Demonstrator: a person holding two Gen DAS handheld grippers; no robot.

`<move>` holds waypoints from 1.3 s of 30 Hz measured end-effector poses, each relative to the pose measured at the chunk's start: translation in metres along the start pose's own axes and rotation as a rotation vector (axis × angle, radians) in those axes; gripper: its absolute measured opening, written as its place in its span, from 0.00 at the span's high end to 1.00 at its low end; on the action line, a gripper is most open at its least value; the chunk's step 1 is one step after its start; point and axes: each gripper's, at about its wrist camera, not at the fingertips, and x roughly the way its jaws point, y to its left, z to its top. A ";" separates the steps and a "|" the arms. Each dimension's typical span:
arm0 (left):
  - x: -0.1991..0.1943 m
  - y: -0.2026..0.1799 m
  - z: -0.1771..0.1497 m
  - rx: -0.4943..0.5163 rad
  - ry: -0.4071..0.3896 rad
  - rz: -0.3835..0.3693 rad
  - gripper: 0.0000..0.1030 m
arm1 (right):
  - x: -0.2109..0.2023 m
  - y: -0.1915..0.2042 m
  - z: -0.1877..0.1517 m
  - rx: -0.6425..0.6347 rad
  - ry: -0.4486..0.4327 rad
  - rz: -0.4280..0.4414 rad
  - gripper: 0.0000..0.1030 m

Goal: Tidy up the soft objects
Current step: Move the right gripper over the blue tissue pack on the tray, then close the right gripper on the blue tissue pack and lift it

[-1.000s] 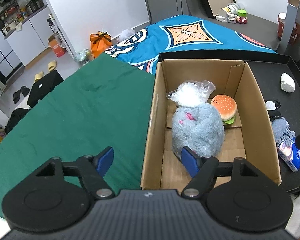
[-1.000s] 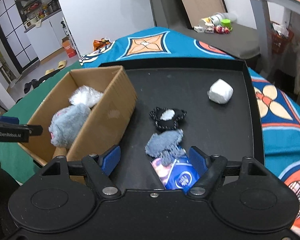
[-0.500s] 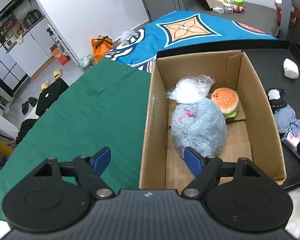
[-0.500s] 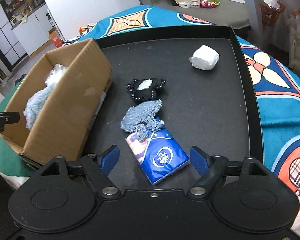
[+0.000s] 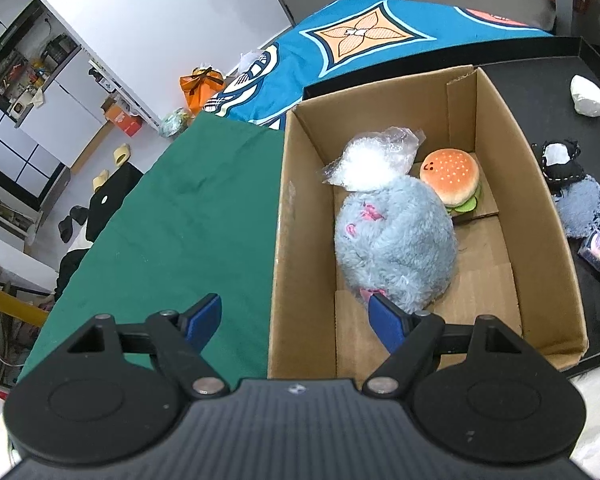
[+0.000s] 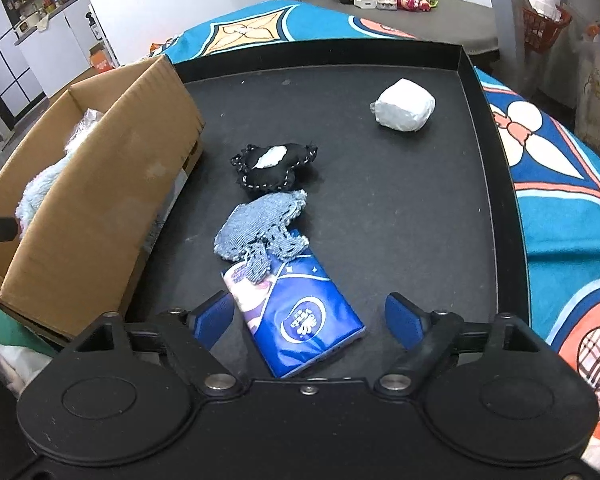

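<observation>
The right tool (image 6: 310, 322) hangs wide open and empty over the blue tissue pack (image 6: 300, 314). Next, lower, squeeze, carry it to the brown cardboard box (image 6: 100, 184). The left tool (image 5: 294, 318) is open, empty.

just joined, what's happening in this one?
A person is sorting soft items into a cardboard box using two hand-held grippers. The box already holds a grey plush, a burger toy and a clear bag of white stuffing. The right hand-held gripper is open, straddling a blue tissue pack on the black tray, not gripping it. The left hand-held gripper is open and empty over the box's near edge.
</observation>
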 end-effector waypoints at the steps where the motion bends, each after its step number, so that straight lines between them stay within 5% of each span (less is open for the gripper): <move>1: 0.000 -0.001 0.000 0.002 0.003 0.004 0.22 | 0.000 0.000 0.000 0.000 0.001 0.005 0.29; 3: 0.000 -0.002 0.001 0.008 0.007 0.009 0.17 | 0.000 -0.001 -0.001 0.004 0.009 0.030 0.38; 22: -0.014 -0.005 -0.001 0.022 -0.049 0.048 0.10 | -0.015 -0.005 -0.001 0.022 -0.020 0.008 0.57; 27: -0.015 -0.002 -0.002 0.011 -0.054 0.036 0.10 | -0.010 -0.004 0.000 0.028 0.000 0.005 0.53; 29: -0.016 -0.001 -0.003 0.007 -0.059 0.031 0.10 | -0.007 -0.004 0.000 0.031 0.008 -0.011 0.33; 30: -0.016 0.000 -0.004 0.007 -0.061 0.029 0.10 | -0.005 -0.004 0.000 0.034 0.017 -0.018 0.32; 39: -0.019 0.005 -0.006 -0.019 -0.081 0.004 0.10 | -0.001 0.005 -0.005 -0.026 0.049 -0.025 0.46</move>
